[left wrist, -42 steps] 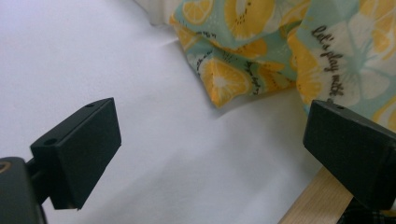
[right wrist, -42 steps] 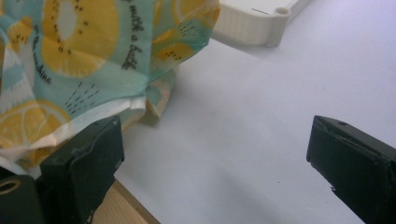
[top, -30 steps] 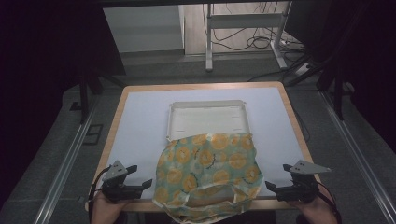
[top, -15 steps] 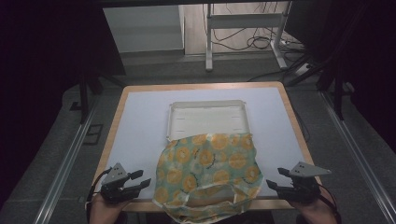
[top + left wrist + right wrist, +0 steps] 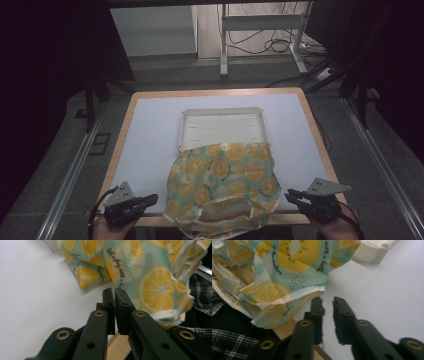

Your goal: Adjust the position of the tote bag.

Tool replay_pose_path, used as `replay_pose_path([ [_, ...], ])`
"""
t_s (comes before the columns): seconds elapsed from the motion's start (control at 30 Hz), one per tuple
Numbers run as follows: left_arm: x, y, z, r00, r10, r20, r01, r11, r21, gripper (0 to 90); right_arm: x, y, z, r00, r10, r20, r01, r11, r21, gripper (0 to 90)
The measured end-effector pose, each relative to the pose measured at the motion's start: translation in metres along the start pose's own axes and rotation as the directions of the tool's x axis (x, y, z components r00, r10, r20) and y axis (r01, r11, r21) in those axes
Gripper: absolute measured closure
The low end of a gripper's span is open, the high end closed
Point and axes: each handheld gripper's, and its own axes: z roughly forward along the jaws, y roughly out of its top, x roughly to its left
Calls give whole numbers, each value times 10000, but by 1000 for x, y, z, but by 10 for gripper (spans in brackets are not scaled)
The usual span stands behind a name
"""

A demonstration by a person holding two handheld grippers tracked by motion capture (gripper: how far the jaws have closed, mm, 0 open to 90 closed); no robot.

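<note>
My two grippers sit at the near edge of the surface, either side of a lemon-print cloth.

My left gripper (image 5: 150, 200), lower left, has just closed to touching, holding nothing. My right gripper (image 5: 291, 196), lower right, has been closing, a narrow gap left, empty. The cloth (image 5: 222, 185) lies low in the frame's centre, covering the white tray's (image 5: 220, 125) near edge.

A lab: lone white-topped table (image 5: 150, 130), aluminium rails (image 5: 65, 185), floor cables (image 5: 265, 45), dark surroundings.
</note>
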Motion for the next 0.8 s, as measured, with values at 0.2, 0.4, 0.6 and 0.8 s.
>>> replay_pose_path([
  [0.2,-10,-9,-6,9993,-93,368,86,9998,186,896,4,-3,2,9978,69,-667,-59,9999,147,886],
  [0.4,-22,-15,-4,9974,17,723,-52,9988,481,896,12,-4,4,9956,-163,-927,184,9996,217,886],
  [0.6,-32,-17,3,9937,173,1112,-260,9966,777,896,16,-5,7,9924,-220,-1214,248,9994,221,886],
  [0.8,-39,-15,9,9897,484,1348,-650,9905,1215,896,19,-6,14,9920,-456,-1178,525,9970,562,877],
])
